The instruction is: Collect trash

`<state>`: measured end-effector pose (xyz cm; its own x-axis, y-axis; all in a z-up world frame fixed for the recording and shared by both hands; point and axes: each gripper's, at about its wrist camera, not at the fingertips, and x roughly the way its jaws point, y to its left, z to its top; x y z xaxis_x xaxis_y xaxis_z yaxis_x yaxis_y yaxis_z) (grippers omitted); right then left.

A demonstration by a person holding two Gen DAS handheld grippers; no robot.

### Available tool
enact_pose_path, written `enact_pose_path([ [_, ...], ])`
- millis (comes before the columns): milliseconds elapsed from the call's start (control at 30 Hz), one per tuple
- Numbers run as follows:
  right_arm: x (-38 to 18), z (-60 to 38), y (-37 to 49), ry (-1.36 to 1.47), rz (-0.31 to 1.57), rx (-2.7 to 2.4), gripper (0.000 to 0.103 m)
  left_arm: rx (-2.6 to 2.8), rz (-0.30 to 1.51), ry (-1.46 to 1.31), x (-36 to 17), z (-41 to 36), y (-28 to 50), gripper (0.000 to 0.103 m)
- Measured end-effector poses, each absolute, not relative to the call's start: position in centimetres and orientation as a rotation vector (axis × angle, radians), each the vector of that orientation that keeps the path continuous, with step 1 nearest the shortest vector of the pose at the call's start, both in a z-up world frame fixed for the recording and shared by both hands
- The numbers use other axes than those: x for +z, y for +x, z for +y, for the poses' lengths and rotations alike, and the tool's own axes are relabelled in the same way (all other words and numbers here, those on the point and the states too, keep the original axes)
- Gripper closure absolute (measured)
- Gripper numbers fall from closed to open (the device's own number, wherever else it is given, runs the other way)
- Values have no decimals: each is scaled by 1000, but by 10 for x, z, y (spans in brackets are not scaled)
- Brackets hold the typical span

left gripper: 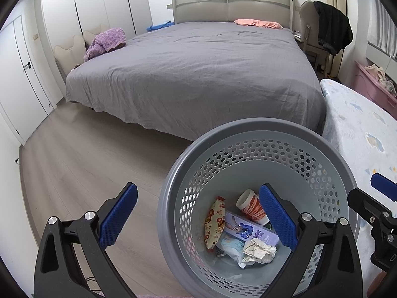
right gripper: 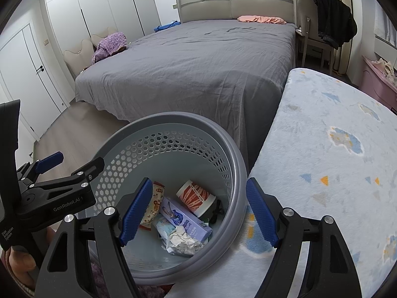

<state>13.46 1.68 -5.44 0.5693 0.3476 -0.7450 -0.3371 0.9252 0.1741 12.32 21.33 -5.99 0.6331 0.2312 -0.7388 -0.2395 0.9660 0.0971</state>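
A grey perforated waste basket (left gripper: 248, 134) stands on the floor between the bed and a padded surface; it also shows in the right wrist view (right gripper: 230, 154). Inside lie a crumpled paper ball (left gripper: 259, 249), a purple cartoon box (left gripper: 250, 231), a red-and-white paper cup (left gripper: 253, 206), a snack wrapper (left gripper: 214, 222) and a wipes pack (left gripper: 232, 247). My left gripper (left gripper: 198, 217) is open and empty, straddling the basket's left rim. My right gripper (right gripper: 198, 211) is open and empty over the basket's right rim. The left gripper shows in the right wrist view (right gripper: 72, 165).
A large bed with a grey sheet (left gripper: 198, 69) fills the room behind the basket. A light blue patterned padded surface (right gripper: 335, 161) lies right of the basket. A chair with a black garment (left gripper: 330, 29) and a pink cabinet (left gripper: 372, 87) stand right. Wood floor (left gripper: 86, 154) lies left.
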Motion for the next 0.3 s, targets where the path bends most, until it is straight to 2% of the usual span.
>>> enact_pose_path([
  [300,-54,17,135,12,877,402,29,270,846,-13,-60,214,123,6],
])
